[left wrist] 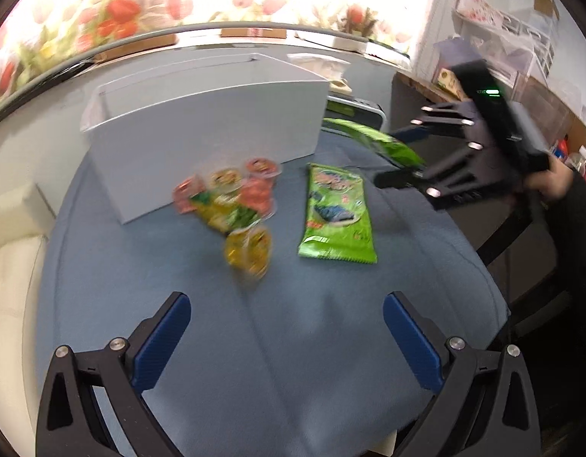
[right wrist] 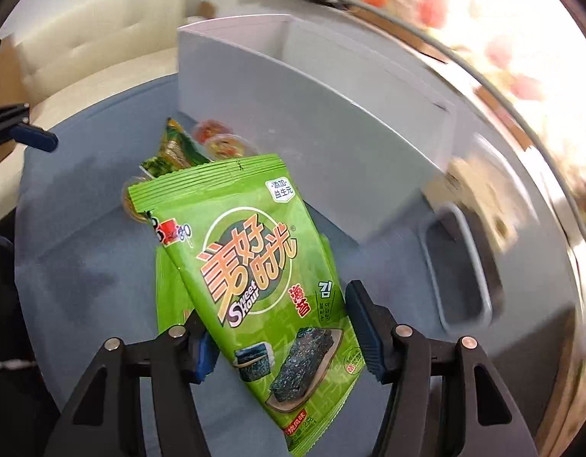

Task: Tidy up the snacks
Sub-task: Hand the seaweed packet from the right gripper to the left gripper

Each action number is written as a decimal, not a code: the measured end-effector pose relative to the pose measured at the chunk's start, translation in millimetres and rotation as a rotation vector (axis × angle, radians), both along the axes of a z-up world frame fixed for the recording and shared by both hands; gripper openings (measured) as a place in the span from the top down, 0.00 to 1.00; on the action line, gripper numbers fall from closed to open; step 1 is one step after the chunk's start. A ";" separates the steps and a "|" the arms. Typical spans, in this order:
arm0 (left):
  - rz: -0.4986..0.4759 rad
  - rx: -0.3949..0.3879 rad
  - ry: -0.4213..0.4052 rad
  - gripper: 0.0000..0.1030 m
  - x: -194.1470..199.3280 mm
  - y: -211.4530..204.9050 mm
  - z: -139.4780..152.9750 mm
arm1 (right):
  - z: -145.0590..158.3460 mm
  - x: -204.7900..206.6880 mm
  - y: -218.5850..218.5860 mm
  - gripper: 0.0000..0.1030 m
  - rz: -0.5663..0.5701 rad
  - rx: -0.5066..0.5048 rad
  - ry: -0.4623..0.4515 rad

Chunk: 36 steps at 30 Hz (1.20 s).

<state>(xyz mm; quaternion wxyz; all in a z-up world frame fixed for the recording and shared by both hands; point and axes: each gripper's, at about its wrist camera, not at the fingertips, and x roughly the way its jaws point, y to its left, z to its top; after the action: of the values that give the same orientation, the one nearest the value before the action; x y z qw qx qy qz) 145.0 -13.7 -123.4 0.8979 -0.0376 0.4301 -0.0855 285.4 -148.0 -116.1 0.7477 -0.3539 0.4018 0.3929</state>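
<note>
Clearly the seaweed packet (right wrist: 262, 278) sits clamped in the right tool (right wrist: 283, 337), lifted off the blue tabletop (left wrist: 331, 342), its long axis running away from the tool toward the white box (right wrist: 331, 125) just beyond. A second green packet (left wrist: 336, 217) lies flat below, beside the jelly cups (left wrist: 232, 198). The left tool (left wrist: 285, 327) stands apart, empty, farther from the box. The box's inside is mostly hidden, and motion blur smears the cups.
</note>
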 end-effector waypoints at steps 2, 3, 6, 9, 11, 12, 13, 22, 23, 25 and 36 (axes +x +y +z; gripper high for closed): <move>-0.022 0.006 0.010 0.00 16.1 -12.2 -1.3 | 3.7 -4.0 -25.5 0.37 -0.092 0.037 0.022; -0.037 0.011 0.010 0.00 26.2 -19.9 -2.2 | 6.3 -7.7 -35.0 0.37 -0.128 0.058 0.028; -0.084 0.024 0.011 0.00 55.5 -41.6 -6.1 | 8.1 -23.5 -71.9 0.37 -0.233 0.110 0.013; -0.108 0.035 0.029 0.00 87.3 -61.2 -13.7 | 6.5 -43.0 -101.9 0.38 -0.319 0.146 0.035; -0.111 0.027 0.057 0.00 107.6 -69.8 -22.5 | 5.1 -52.7 -112.3 0.38 -0.348 0.143 0.044; -0.107 0.036 0.070 0.00 115.3 -73.5 -27.0 | 3.5 -55.4 -117.0 0.38 -0.365 0.139 0.047; -0.100 0.057 0.081 0.00 124.1 -77.2 -33.7 | 1.6 -60.7 -123.2 0.38 -0.392 0.135 0.056; -0.116 0.144 0.092 0.31 147.8 -89.3 -58.3 | 5.8 -75.8 -136.7 0.38 -0.421 0.179 0.081; -0.116 0.136 0.102 0.33 147.7 -88.9 -57.2 | 4.7 -75.6 -135.0 0.38 -0.426 0.185 0.081; -0.132 0.114 0.102 0.36 146.1 -86.9 -53.8 | 5.1 -76.3 -133.9 0.38 -0.432 0.198 0.086; -0.033 -0.034 -0.069 0.36 71.2 -31.1 40.5 | 15.3 -63.1 -104.1 0.46 -0.439 0.232 0.089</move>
<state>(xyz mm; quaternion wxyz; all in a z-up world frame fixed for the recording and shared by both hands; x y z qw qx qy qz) 216.2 -44.7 -82.9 0.9100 -0.0425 0.3978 -0.1089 222.3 -252.1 -100.8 0.8324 -0.1521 0.4537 0.2796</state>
